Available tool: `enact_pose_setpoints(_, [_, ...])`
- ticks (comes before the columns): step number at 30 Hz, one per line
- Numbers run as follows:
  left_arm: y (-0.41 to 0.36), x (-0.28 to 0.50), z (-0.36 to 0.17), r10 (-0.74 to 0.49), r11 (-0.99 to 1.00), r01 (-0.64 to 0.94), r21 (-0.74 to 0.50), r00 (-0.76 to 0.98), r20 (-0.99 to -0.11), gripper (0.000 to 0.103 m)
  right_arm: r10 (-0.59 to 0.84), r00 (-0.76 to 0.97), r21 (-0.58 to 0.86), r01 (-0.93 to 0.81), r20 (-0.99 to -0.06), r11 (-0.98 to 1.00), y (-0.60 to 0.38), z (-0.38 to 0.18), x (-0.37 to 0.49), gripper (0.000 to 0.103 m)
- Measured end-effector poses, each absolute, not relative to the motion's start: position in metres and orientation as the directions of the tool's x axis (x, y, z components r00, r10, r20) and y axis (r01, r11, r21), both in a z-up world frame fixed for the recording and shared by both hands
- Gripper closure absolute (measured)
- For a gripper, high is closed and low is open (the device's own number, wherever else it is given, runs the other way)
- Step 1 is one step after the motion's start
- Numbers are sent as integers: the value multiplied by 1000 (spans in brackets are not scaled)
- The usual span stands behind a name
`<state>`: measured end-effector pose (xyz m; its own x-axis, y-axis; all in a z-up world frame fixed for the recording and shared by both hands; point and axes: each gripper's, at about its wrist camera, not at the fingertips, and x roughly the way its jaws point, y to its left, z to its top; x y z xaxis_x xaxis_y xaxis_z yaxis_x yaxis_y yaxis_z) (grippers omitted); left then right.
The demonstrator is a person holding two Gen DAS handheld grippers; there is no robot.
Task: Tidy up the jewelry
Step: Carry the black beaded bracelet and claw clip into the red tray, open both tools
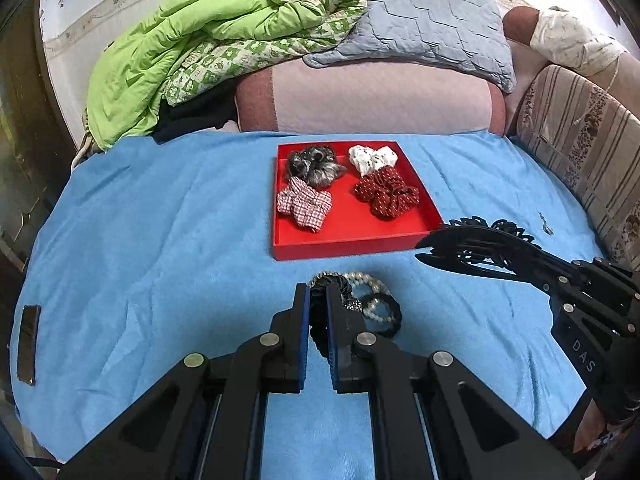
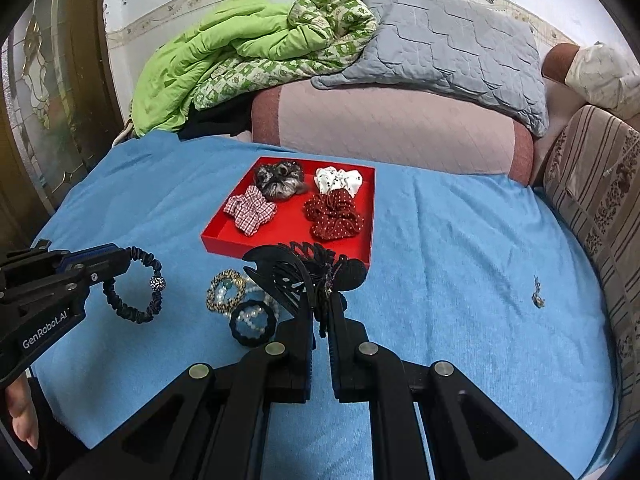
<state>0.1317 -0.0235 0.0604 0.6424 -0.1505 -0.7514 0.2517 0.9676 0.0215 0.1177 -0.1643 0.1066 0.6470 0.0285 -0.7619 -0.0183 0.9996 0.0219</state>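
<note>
Your red tray point(image 1: 352, 240) sits flat on the blue cover, square and shallow. It holds four scrunchies: a grey furry one point(image 1: 312, 166) at the back left, a red-and-white checked one point(image 1: 306, 206) in front of it, a white one with dark dots point(image 1: 372, 158) at the back right, and a dark red one with white dots point(image 1: 386, 194) in front of that.

You have a dark navy hair tie with a sparkly bead point(image 2: 136, 288) hanging clear of the cover, and a black hair claw point(image 2: 304, 276) raised near the tray's front edge.

On the cover in front of the tray lie a leopard-print tie point(image 2: 224, 290), a pearl bracelet point(image 2: 250, 316) and a black ring tie point(image 2: 252, 324), overlapping.
</note>
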Motion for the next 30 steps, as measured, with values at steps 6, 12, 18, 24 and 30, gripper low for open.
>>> enact_pose_setpoints(6, [-24, 156, 67, -136, 969, 246, 40, 658, -740, 95, 22, 650, 18, -13, -760, 1000, -166, 109, 137, 95])
enact_pose_setpoints(12, [-20, 188, 71, -127, 973, 229, 36, 658, -742, 95, 23, 649, 28, -3, -760, 1000, -171, 107, 158, 95])
enact_pose_setpoints(18, [-11, 224, 77, -135, 980, 200, -1, 653, -745, 95, 25, 655, 44, 12, -755, 999, -178, 107, 180, 95])
enact_pose_setpoints(24, [-13, 253, 72, -168, 979, 199, -52, 629, -759, 95, 44, 646, 82, 28, -762, 996, -186, 99, 206, 95])
enact_pose_setpoints(30, [-25, 277, 48, -213, 972, 208, -110, 576, -789, 95, 64, 621, 115, 43, -781, 992, -193, 78, 224, 95])
